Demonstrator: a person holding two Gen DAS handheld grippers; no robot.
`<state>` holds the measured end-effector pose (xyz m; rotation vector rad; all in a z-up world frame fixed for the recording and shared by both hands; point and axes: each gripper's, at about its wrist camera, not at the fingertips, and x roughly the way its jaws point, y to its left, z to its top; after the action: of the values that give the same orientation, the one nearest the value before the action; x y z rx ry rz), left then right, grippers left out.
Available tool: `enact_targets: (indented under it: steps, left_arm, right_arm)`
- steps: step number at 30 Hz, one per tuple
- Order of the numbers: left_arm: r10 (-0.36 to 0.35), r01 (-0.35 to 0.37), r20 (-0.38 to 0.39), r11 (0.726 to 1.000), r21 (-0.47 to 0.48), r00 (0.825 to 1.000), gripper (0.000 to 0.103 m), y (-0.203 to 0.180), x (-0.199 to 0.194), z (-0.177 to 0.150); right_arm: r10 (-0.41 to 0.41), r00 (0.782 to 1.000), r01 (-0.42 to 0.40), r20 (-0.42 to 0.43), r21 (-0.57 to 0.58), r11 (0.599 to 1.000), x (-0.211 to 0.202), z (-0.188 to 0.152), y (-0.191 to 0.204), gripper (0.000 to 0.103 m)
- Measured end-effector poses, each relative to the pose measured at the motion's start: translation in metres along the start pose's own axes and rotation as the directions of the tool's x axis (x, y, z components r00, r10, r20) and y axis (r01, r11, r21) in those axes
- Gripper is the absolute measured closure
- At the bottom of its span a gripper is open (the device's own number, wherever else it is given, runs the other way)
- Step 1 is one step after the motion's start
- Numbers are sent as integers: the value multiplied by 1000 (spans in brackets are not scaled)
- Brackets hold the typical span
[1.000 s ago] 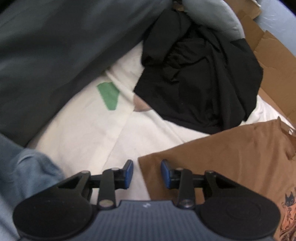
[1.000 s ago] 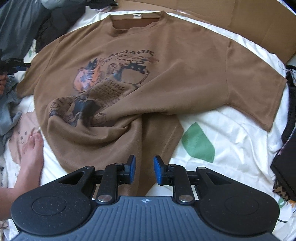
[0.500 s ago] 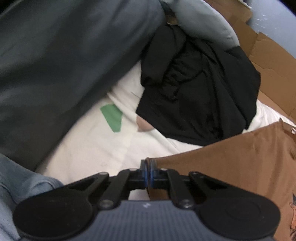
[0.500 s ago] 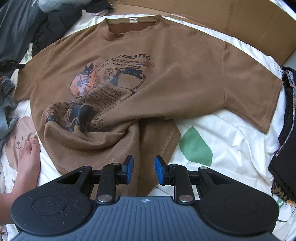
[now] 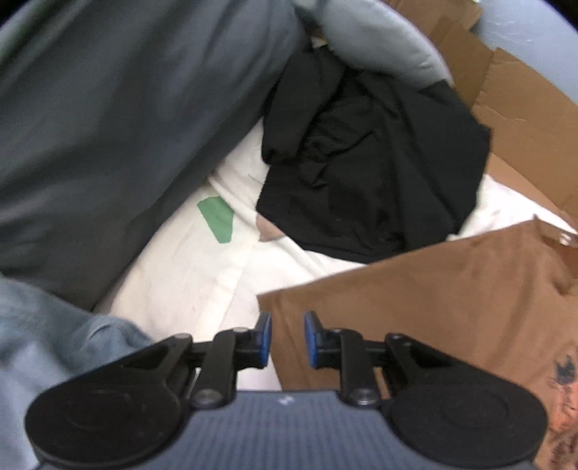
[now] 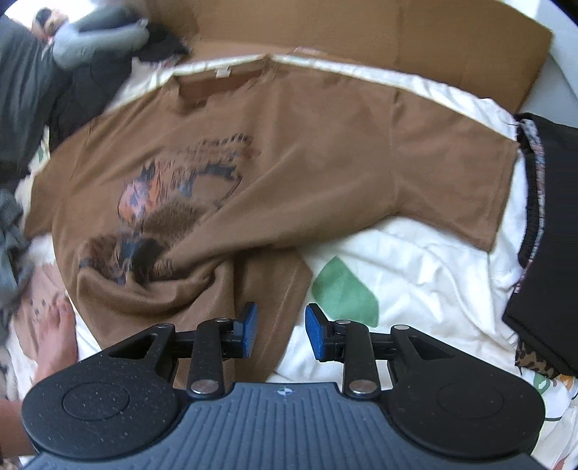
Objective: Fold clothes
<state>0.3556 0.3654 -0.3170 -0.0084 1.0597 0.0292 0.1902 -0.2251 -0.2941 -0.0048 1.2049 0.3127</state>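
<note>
A brown T-shirt (image 6: 307,162) with a cartoon print lies face up on the white sheet (image 6: 415,260), its lower hem bunched up in folds. My right gripper (image 6: 281,332) hovers over that bunched hem; its jaws are opening and no cloth is between the pads. In the left wrist view the shirt's left sleeve (image 5: 433,307) lies flat. My left gripper (image 5: 287,338) hangs just above the sleeve's corner, its jaws opening, and the pads are clear of the cloth.
A crumpled black garment (image 5: 368,173) and a large dark grey cloth (image 5: 108,108) lie beyond the left sleeve, with denim (image 5: 54,325) at lower left. Cardboard (image 6: 361,32) lines the far edge. Another black garment (image 6: 542,235) sits right. A bare foot (image 6: 54,336) rests lower left.
My left gripper shut on the sleeve's corner, then opened again and rose. My right gripper's jaws widened a little as it shifted over the hem.
</note>
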Motion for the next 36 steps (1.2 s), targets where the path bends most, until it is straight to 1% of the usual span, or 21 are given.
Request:
enact_targets:
  steps: [3, 7, 9, 11, 14, 15, 16, 17, 18, 19, 21, 23, 25, 27, 30, 31, 34, 36]
  left_arm:
    - [-4, 4, -3, 999, -37, 1000, 70, -4, -43, 1]
    - [-17, 18, 22, 998, -66, 1000, 66, -13, -109, 1]
    - [-12, 15, 37, 996, -83, 999, 65, -19, -140, -1]
    - [-4, 8, 50, 998, -70, 999, 65, -27, -168, -2]
    - [-14, 17, 45, 998, -61, 999, 59, -40, -204, -6]
    - [-24, 26, 34, 998, -63, 999, 56, -45, -215, -7]
    - [-34, 36, 25, 997, -61, 999, 56, -51, -225, -9]
    - [-45, 46, 23, 998, -53, 999, 56, -57, -234, -11]
    - [-54, 55, 25, 997, -45, 998, 54, -63, -244, -13]
    - [-65, 66, 29, 997, -43, 997, 46, -70, -253, -16]
    - [-107, 109, 36, 993, -48, 994, 39, -82, -266, -23]
    - [-135, 136, 20, 990, -42, 991, 39, -93, -271, -29]
    - [-135, 135, -7, 991, -27, 991, 40, -102, -273, -34]
    - [-134, 134, 0, 991, -5, 991, 40, -108, -279, -40]
    - [-176, 176, -17, 984, -15, 984, 40, -111, -282, -48]
    - [-188, 188, -20, 982, -16, 982, 40, -112, -283, -51]
    - [-207, 208, -25, 978, 11, 978, 39, -117, -284, -64]
    - [-208, 209, -42, 978, 18, 977, 38, -118, -281, -75]
  right_arm:
    - [42, 998, -45, 54, 58, 997, -18, 3, -14, 67]
    - [95, 991, -105, 91, 115, 988, -45, 7, -29, 67]
    - [103, 990, -113, 95, 108, 988, -60, 12, -32, 66]
    - [113, 987, -124, 114, 95, 988, -75, 17, -34, 66]
    - [129, 980, -142, 152, 76, 987, -101, 31, -35, 66]
    - [134, 977, -147, 163, 69, 987, -109, 36, -35, 65]
    - [143, 974, -156, 173, 65, 986, -117, 41, -36, 64]
    - [148, 972, -162, 184, 63, 985, -125, 46, -36, 59]
    - [141, 970, -156, 196, 63, 986, -133, 50, -36, 55]
    - [130, 970, -145, 204, 61, 988, -141, 54, -36, 54]
    - [116, 970, -133, 214, 66, 989, -155, 60, -36, 54]
    - [97, 970, -118, 224, 83, 990, -167, 64, -37, 54]
    - [61, 972, -87, 229, 104, 991, -177, 66, -38, 54]
    - [31, 972, -56, 233, 104, 993, -186, 67, -38, 54]
    - [-7, 969, -17, 247, 94, 995, -202, 62, -38, 54]
    - [-7, 967, -20, 253, 103, 995, -208, 60, -38, 53]
    - [-17, 964, -20, 264, 135, 991, -219, 56, -40, 48]
    - [-25, 958, -17, 287, 141, 990, -223, 51, -41, 41]
